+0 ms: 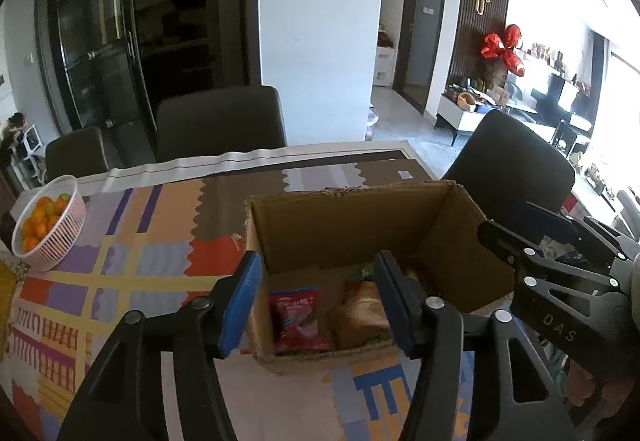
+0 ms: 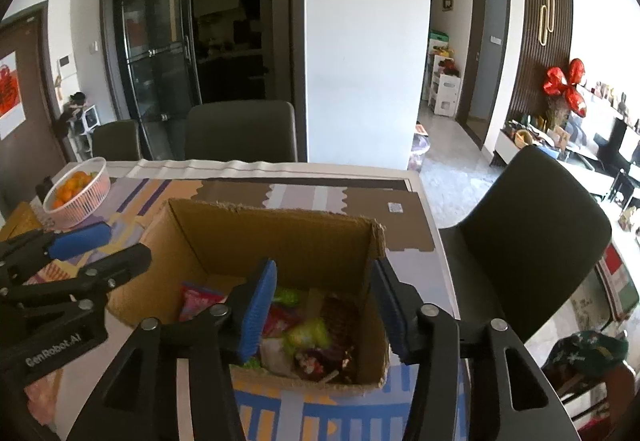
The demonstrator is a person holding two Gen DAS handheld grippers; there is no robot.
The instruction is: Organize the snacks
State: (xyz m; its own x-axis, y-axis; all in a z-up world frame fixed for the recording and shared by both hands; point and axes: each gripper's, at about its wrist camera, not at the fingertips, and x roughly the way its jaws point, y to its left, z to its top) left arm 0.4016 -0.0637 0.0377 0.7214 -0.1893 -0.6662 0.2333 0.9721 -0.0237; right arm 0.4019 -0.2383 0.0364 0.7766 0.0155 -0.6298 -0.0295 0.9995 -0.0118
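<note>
An open cardboard box [image 1: 352,221] stands on the table and holds several snack packets, among them a red packet [image 1: 298,319] and a brown one [image 1: 360,315]. It also shows in the right wrist view [image 2: 280,237] with a pink packet [image 2: 198,299] and a green one [image 2: 308,333] inside. My left gripper [image 1: 318,305] is open and empty, its jaws straddling the box's left wall. My right gripper [image 2: 326,315] is open and empty, its jaws straddling the box's right wall. Each gripper shows in the other's view, the right [image 1: 560,261] and the left [image 2: 68,261].
A white basket of oranges [image 1: 50,223] stands at the table's left, also in the right wrist view [image 2: 78,191]. A patterned cloth [image 1: 132,241] covers the table. Dark chairs stand behind [image 1: 220,123] and to the right [image 2: 528,225].
</note>
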